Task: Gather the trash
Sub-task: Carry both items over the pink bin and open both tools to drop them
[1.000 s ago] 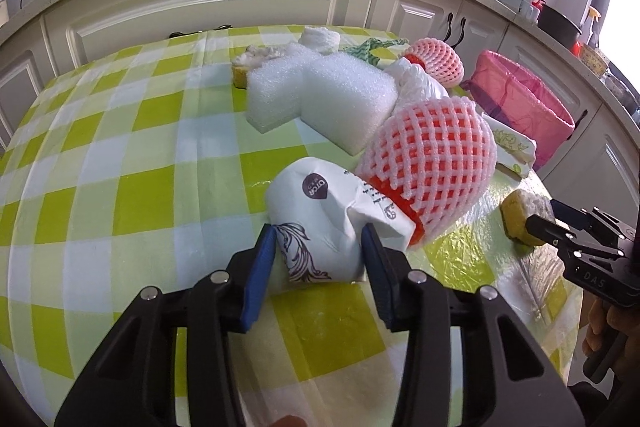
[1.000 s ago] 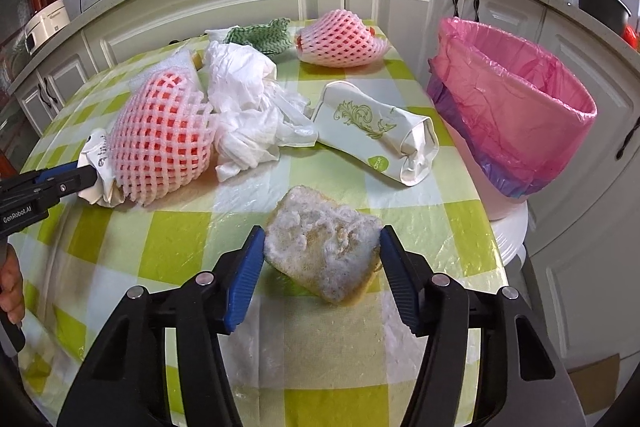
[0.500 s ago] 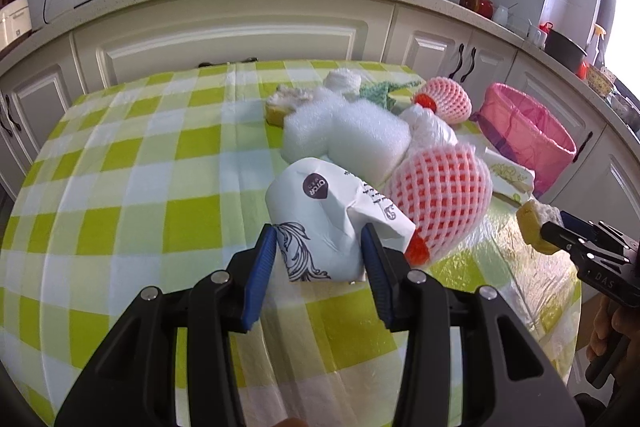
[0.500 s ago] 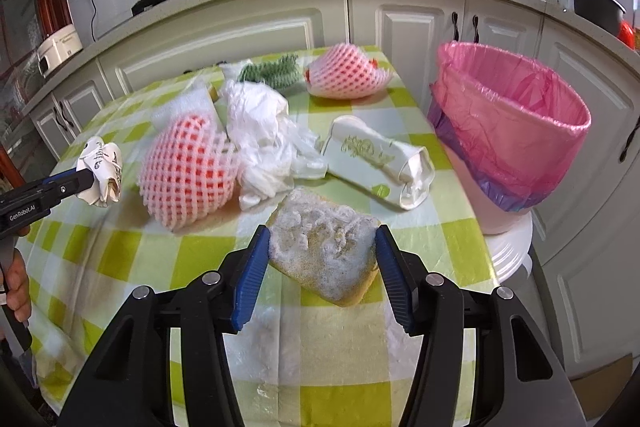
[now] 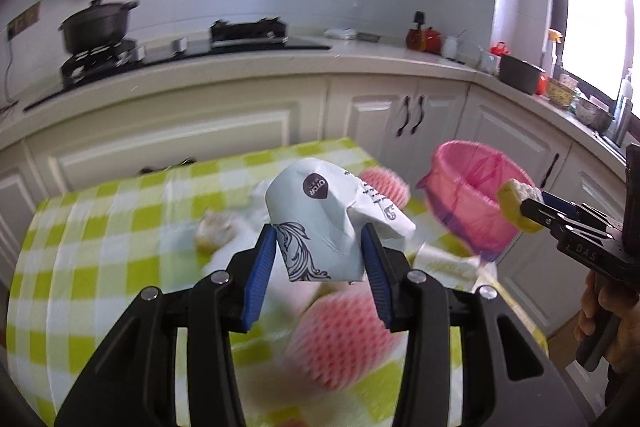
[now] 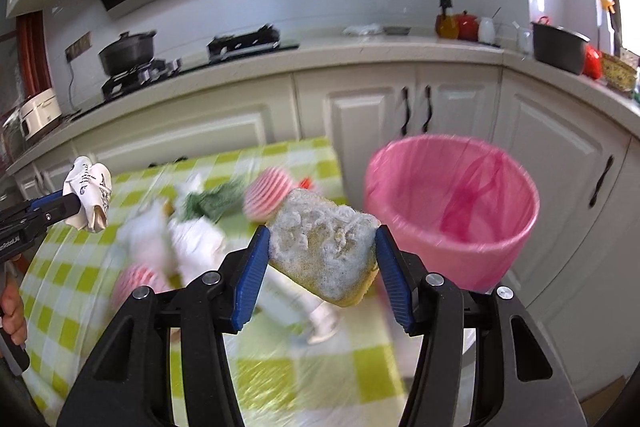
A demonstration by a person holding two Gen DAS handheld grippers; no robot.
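Grippers both carried loads: we saw the left gripper point(image 5: 320, 251) pinching a crumpled paper cup point(image 5: 324, 219), the right gripper point(image 6: 322, 251) clamping a sponge point(image 6: 324, 251), pink-lined bin point(image 6: 452, 203) just beyond its right finger.

The tabletop point(image 5: 100, 227) is green-and-white checked, the bin liner point(image 6: 452, 203) pink, the crumpled cup point(image 5: 320, 223) white with dark scrollwork, the sponge point(image 6: 324, 251) yellow-grey.

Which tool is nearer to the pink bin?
Right. The right tool, holding the sponge, is beside the bin. The left tool, holding the cup, is over the table, farther away.
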